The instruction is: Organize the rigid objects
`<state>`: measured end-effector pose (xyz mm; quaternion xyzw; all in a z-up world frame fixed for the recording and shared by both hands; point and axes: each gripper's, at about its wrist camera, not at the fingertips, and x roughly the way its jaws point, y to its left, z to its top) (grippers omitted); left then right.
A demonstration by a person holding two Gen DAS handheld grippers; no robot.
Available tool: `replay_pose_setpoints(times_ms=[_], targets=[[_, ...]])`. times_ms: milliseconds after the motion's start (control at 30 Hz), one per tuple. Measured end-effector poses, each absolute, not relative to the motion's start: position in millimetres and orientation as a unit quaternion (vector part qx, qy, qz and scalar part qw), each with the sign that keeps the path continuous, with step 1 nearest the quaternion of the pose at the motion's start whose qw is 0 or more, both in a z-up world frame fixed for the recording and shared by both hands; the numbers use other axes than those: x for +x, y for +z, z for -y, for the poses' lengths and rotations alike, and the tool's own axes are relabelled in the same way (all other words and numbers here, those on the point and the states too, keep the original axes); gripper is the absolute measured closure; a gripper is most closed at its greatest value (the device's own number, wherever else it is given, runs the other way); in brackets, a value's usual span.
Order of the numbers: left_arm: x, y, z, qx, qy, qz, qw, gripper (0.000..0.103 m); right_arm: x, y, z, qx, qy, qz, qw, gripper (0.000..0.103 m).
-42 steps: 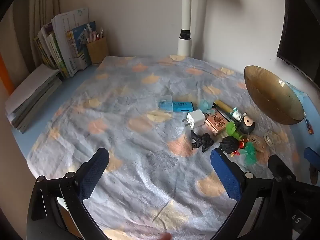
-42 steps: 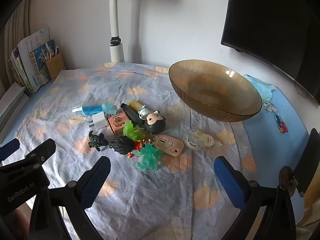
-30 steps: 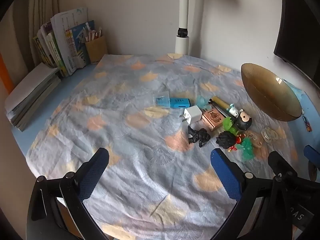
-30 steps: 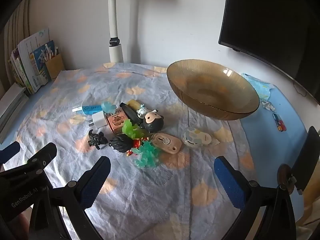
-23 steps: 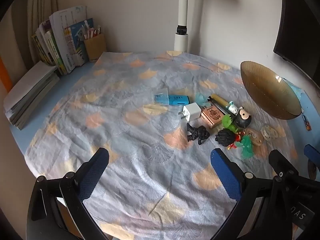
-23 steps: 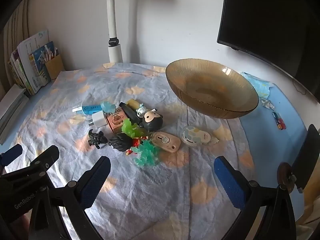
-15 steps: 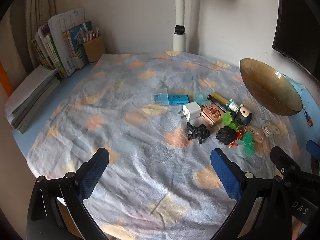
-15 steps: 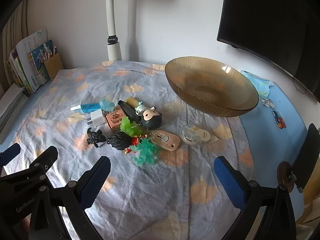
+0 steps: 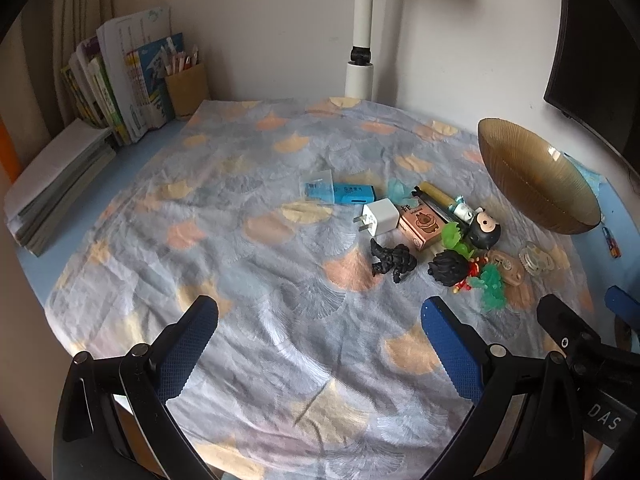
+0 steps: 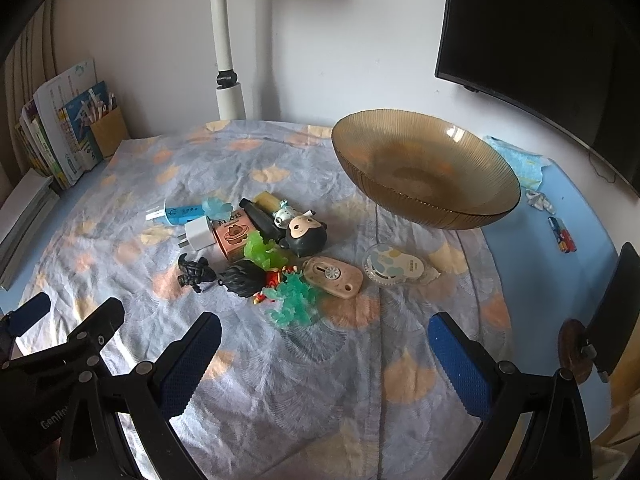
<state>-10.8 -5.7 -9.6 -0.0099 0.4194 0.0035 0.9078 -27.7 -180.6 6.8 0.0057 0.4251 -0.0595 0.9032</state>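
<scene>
Right wrist: right gripper (image 10: 324, 350) fingers spread, 1 bowl (image 10: 426, 170).

Bare cloth (image 10: 304, 360) lies open up to the toy cluster (image 10: 260, 248); the bowl (image 10: 424, 172) blocks behind it.

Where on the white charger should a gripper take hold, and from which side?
Grip the white charger across its two flat side faces, coming from above. Its cube body offers parallel faces; the prongs stick out left, and the pink box crowds its right.
</scene>
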Motion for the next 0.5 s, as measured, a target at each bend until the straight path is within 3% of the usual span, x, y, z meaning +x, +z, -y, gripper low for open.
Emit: replay_pose_setpoints(times_ms=[500], targets=[[-8.3,-16.0,5.1,-0.026,-0.016,-0.435,0.9,0.003,-27.4,4.2,183.6,0.019,-0.055,-0.429,0.901,0.0]])
